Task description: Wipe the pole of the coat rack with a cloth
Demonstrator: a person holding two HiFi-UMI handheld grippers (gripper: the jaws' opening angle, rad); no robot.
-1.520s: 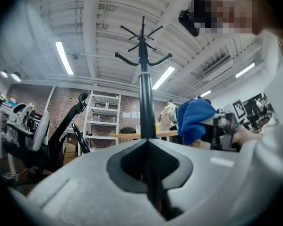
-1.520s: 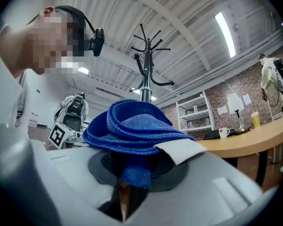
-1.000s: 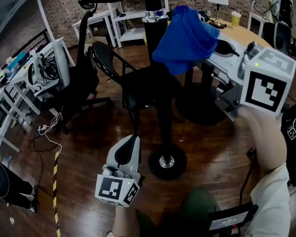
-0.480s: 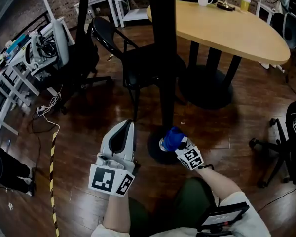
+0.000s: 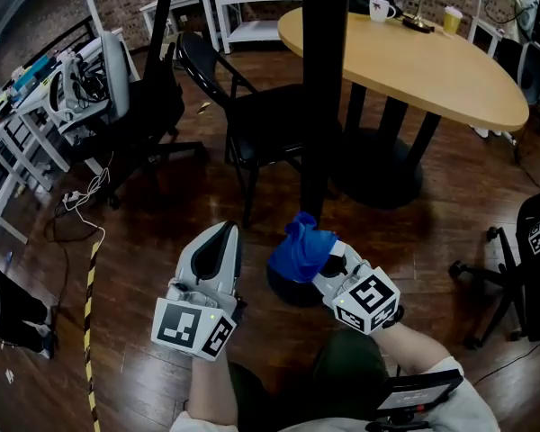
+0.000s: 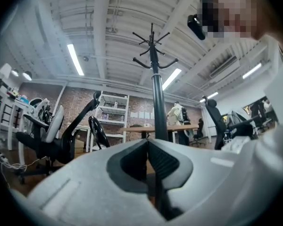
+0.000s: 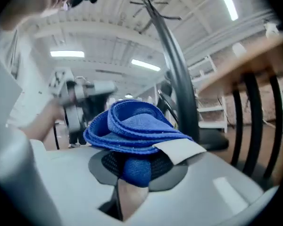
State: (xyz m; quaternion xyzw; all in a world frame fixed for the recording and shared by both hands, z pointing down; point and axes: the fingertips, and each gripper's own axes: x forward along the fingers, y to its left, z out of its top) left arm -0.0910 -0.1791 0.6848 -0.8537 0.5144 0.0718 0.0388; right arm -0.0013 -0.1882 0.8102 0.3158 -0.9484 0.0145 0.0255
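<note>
Blue bunched cloth (image 5: 299,248) is pinched in the right tool (image 5: 320,261), low by the foot of the tall black coat-rack pole (image 5: 324,88); the left tool (image 5: 221,241) is clenched, empty. Gripped by one fold, it may pull free when dragged upward.

The pole (image 5: 324,79) stood between the chair (image 5: 268,135) at left and the table (image 5: 414,61) at right. The cloth (image 5: 299,250) sat near its foot, right of the left gripper (image 5: 223,237).
</note>
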